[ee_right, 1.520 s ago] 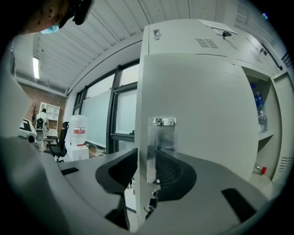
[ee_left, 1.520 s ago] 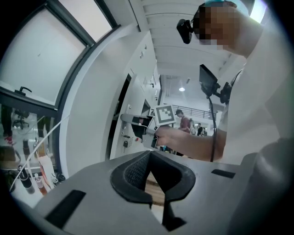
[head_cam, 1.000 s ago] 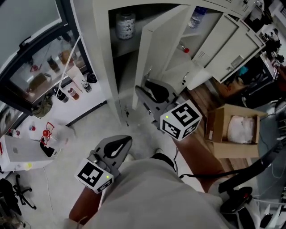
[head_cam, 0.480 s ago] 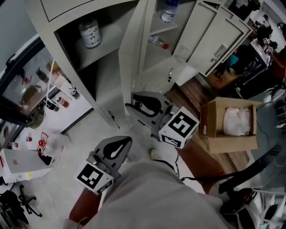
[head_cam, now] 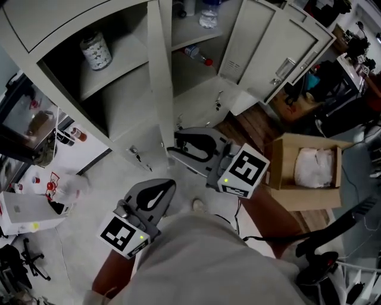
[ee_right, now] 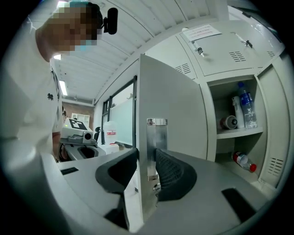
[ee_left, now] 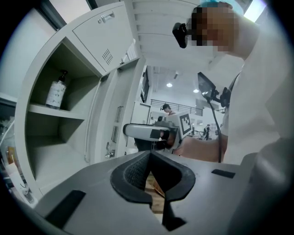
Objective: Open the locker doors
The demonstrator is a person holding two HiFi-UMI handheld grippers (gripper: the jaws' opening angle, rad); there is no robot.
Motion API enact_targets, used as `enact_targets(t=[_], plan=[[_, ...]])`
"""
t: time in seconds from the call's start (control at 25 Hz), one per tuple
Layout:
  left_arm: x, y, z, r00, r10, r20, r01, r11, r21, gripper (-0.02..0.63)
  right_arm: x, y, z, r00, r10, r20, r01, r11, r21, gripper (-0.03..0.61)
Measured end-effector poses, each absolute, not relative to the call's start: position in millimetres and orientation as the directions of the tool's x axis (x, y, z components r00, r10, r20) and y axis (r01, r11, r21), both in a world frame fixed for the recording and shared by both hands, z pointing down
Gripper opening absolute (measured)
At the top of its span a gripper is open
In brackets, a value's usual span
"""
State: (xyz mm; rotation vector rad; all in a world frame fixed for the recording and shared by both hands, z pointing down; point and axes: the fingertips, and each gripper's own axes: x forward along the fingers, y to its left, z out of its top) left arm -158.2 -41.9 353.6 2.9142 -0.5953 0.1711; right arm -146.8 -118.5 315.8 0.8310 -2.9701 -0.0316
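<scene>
The grey locker stands with several doors open. My right gripper (head_cam: 174, 148) (ee_right: 147, 158) holds the free edge of the middle locker door (head_cam: 159, 89) (ee_right: 170, 105). Its pads lie on both faces, at the metal latch plate (ee_right: 156, 137). Its jaws have just been opening a little, with the door edge still between them. The door stands edge-on to me, between two open compartments. My left gripper (head_cam: 167, 189) (ee_left: 150, 156) hangs lower, near my body and apart from the locker. It is shut, with nothing in it.
A patterned bottle (head_cam: 95, 50) (ee_left: 56, 92) stands on the left compartment's shelf. Water bottles (head_cam: 208, 15) (ee_right: 248, 110) and a red-capped bottle (head_cam: 195, 55) lie in the right one. More open doors (head_cam: 280, 47) stand at the right. A cardboard box (head_cam: 303, 170) sits on the floor.
The middle door has swung further out, from slanted to edge-on, with my right gripper going along with it to the left. The left compartment now shows fully.
</scene>
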Motion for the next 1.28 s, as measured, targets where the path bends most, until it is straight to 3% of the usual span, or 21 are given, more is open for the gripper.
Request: enact_targets(t=[0.56, 1.28], plan=[[-48, -33, 353, 0.897, -0.426, 0.12, -0.441, -0.885, 0.15, 0.009, -35, -122, 315, -0.872, -0.486, 0.064, -0.486, 0.874, 0.012, 0.081], [-20, -30, 363, 0.844, -0.506, 0.177, -0.529, -0.839, 0.127, 0.009, 39, -154, 316, -0.865, -0.5, 0.026, -0.501, 0.865, -0.029, 0.061]])
